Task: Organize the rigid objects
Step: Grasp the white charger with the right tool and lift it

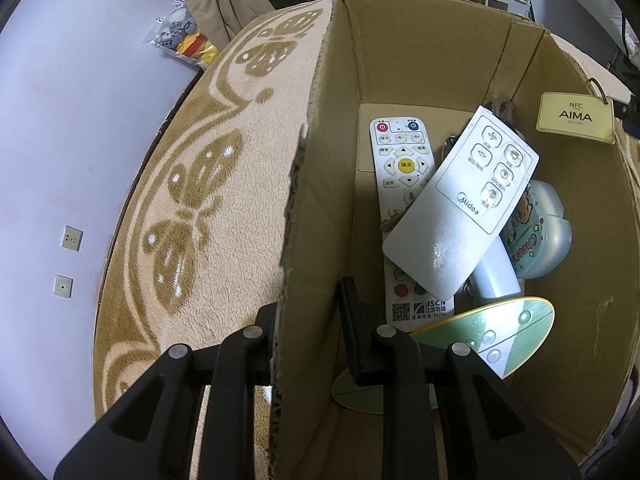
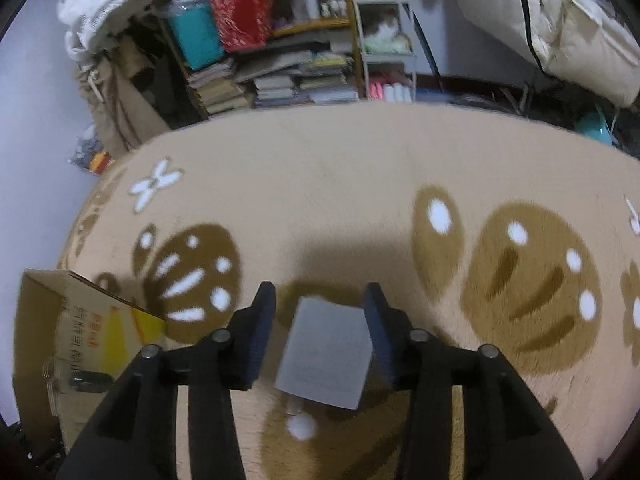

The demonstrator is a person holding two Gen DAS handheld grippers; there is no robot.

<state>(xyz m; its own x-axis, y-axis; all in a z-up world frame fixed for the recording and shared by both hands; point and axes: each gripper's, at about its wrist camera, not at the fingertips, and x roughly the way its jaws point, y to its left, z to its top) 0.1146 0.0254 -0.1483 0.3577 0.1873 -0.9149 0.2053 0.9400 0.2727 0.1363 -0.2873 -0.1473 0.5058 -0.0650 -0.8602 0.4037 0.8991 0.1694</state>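
In the left wrist view my left gripper (image 1: pixel 308 300) is shut on the near wall of an open cardboard box (image 1: pixel 420 52), one finger outside and one inside. In the box lie a long white remote (image 1: pixel 394 160), a white Midea remote (image 1: pixel 460 204) across it, a pale blue case (image 1: pixel 540 236) and a green oval remote (image 1: pixel 500 332). A cream AIMA tag (image 1: pixel 574 117) hangs on the box's right wall. In the right wrist view my right gripper (image 2: pixel 319 288) stands open around a grey block (image 2: pixel 326 350). The block touches the right finger (image 2: pixel 380 332), with a gap to the left one.
A beige rug (image 2: pixel 320 200) with brown butterfly patterns covers the floor. The cardboard box (image 2: pixel 60 320) appears at the lower left of the right wrist view. Bookshelves (image 2: pixel 280 80) and stuffed bags (image 2: pixel 560 20) stand beyond the rug. A toy bag (image 1: pixel 184 40) lies by the wall.
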